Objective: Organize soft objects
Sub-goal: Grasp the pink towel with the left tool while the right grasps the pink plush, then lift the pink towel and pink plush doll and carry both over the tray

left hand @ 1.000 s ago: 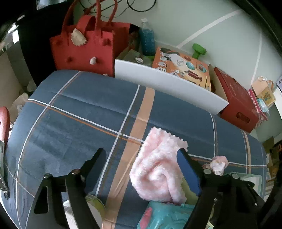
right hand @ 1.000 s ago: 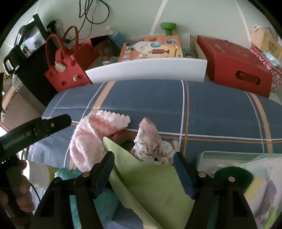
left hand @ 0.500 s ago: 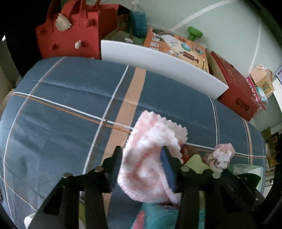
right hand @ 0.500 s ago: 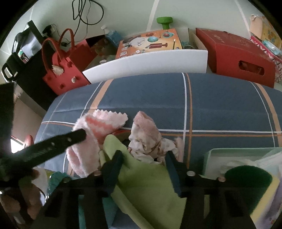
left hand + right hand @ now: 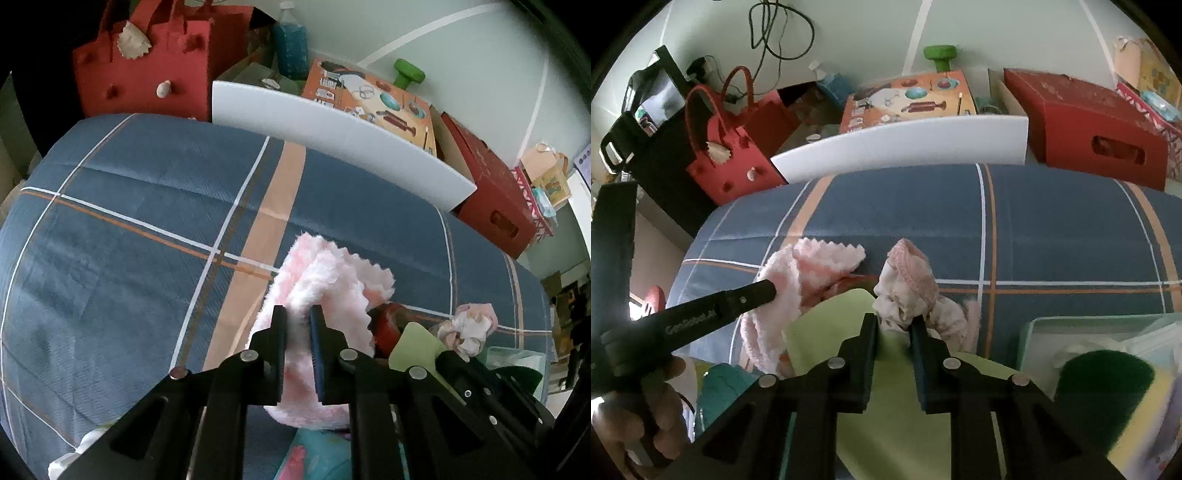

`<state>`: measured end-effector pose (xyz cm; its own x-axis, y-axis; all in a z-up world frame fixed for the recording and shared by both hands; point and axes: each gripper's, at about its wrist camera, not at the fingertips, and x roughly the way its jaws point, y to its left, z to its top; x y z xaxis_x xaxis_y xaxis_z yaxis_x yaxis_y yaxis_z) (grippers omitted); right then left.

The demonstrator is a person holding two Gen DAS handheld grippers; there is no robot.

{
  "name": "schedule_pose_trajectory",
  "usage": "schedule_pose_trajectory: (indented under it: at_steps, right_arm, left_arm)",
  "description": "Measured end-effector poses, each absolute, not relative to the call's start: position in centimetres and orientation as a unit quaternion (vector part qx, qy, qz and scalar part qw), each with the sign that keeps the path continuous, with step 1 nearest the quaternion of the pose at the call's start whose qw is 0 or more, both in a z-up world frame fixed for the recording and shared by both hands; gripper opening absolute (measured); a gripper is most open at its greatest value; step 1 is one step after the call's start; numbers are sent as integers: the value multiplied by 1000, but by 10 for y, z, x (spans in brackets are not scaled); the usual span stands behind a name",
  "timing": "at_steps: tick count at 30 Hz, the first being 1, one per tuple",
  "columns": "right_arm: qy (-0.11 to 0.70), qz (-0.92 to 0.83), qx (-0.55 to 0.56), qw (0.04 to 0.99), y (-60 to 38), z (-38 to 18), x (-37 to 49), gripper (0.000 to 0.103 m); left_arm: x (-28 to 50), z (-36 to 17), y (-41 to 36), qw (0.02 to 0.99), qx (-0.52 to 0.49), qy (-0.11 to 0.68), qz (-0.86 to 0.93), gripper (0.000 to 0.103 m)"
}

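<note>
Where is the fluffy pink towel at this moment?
In the left wrist view the fluffy pink towel lies low and centre on the blue plaid cover, pinched by the left gripper, with the light green cloth just right.

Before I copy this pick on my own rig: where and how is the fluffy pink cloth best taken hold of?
Grip the raised fold of the fluffy pink cloth, coming steeply from above on the near side. The cloth lies bunched on the blue plaid cover, so its upstanding ridge gives thin, pinchable layers. The left gripper has just closed its jaws on that ridge, which suggests it works.
</note>
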<state>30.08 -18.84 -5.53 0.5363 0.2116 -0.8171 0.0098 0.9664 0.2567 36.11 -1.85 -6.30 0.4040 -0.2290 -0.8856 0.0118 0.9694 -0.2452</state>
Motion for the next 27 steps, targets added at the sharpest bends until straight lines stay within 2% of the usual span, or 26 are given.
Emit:
schedule_pose_trajectory:
  at_steps: [16,27]
  right_arm:
    - [440,75,127,886,-191,-24,291,12]
    - [369,78,138,916,-201,32,269,12]
  left_arm:
    - [348,-12,-11,865,-112,483,-74,11]
    - [327,39,-3,898,-120,417,-80,11]
